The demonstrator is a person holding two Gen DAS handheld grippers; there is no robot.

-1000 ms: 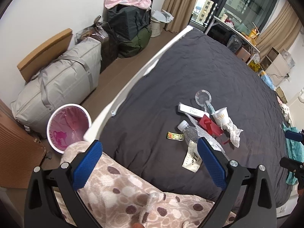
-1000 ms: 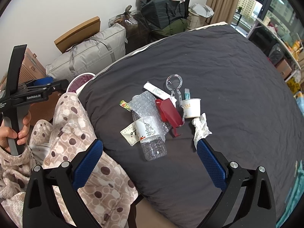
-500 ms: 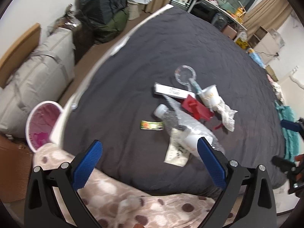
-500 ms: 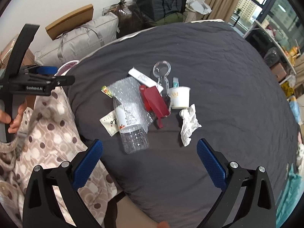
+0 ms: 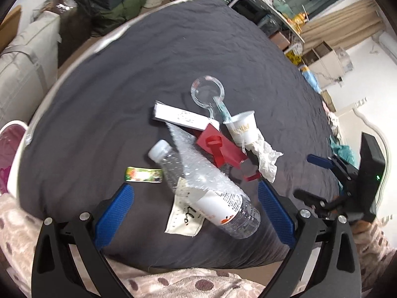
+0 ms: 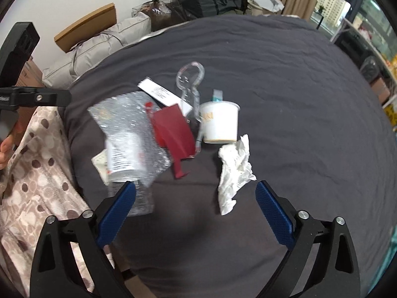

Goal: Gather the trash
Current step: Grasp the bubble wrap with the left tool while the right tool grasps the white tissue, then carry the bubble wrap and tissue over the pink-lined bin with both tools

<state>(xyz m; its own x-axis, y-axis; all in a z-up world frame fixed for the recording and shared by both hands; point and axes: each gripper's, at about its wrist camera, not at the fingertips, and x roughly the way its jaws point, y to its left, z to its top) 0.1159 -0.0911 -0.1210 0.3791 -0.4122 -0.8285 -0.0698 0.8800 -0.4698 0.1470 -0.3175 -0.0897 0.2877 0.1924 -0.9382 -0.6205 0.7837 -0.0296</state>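
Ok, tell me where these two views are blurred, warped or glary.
Right wrist view: motion blur smears the plastic bottle and bubble wrap; the crumpled tissue and paper cup stay fairly sharp. Left wrist view: the bottle reads crisply, the edges blur. Both views: fisheye bends the dark bedspread into a dome; dark corners; no strong glare.

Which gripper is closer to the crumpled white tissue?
Right. The right gripper hangs open just over the tissue, its fingers either side. The left gripper frames the plastic bottle, with the tissue beyond it.
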